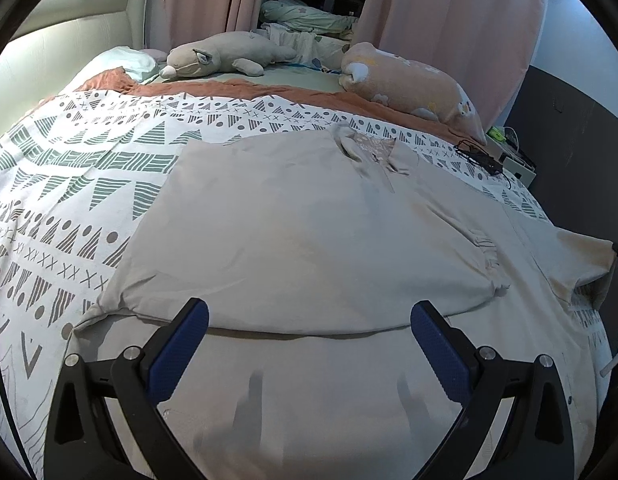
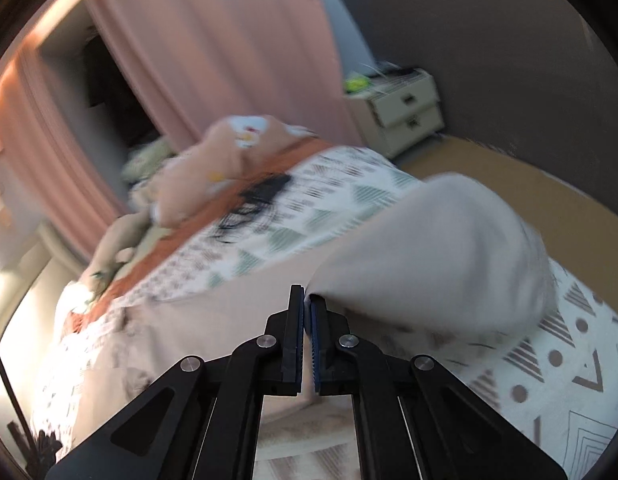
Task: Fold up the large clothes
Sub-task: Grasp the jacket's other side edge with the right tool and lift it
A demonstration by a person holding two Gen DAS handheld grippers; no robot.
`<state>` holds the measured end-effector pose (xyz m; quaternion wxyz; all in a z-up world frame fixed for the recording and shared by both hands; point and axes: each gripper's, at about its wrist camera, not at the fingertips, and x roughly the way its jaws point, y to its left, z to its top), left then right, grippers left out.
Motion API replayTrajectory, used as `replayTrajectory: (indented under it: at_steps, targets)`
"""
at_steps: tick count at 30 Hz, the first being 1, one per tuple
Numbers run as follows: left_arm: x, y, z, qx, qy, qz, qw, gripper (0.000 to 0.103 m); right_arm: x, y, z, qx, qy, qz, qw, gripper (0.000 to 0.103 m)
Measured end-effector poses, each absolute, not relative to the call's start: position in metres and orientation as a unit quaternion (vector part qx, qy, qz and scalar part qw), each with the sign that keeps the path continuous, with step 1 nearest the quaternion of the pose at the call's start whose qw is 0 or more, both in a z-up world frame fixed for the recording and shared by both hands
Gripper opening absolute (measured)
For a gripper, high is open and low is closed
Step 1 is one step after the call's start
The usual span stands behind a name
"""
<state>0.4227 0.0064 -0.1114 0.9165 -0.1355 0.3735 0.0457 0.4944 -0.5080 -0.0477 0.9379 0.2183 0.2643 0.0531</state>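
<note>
A beige shirt (image 1: 309, 220) lies spread on a bed (image 1: 69, 184) with a patterned cover, its collar toward twelve o'clock and one side already folded over the middle. The left tool (image 1: 309, 334) hovers wide open and empty above the near hem. At three o'clock, the right tool (image 2: 307, 300) pinches the shirt's sleeve (image 2: 437, 248), lifted clear of the cover.

No text, label, brand, number or sign can be read in either view. The bed cover (image 1: 109, 168) carries only printed shapes — triangles, dots, crosses — and no letters. The right wrist view is blurred, so any small print there is not legible.
</note>
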Motion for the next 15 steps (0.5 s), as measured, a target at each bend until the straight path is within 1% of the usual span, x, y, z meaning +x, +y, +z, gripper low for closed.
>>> replayTrajectory:
  at_steps: [7, 11, 15]
  targets:
    - [0.399, 0.029, -0.086, -0.141, 0.348, 0.044, 0.926, 0.103, 0.469, -0.436, -0.009, 0.188, 0.247, 0.115, 0.943, 0.0]
    - [0.385, 0.047, -0.08, -0.145, 0.341, 0.045, 0.928, 0.103, 0.456, -0.399, 0.001, 0.172, 0.244, 0.147, 0.943, 0.0]
    - [0.371, 0.068, -0.077, -0.158, 0.337, 0.051, 0.927, 0.103, 0.452, -0.358, -0.001, 0.149, 0.256, 0.178, 0.938, 0.0]
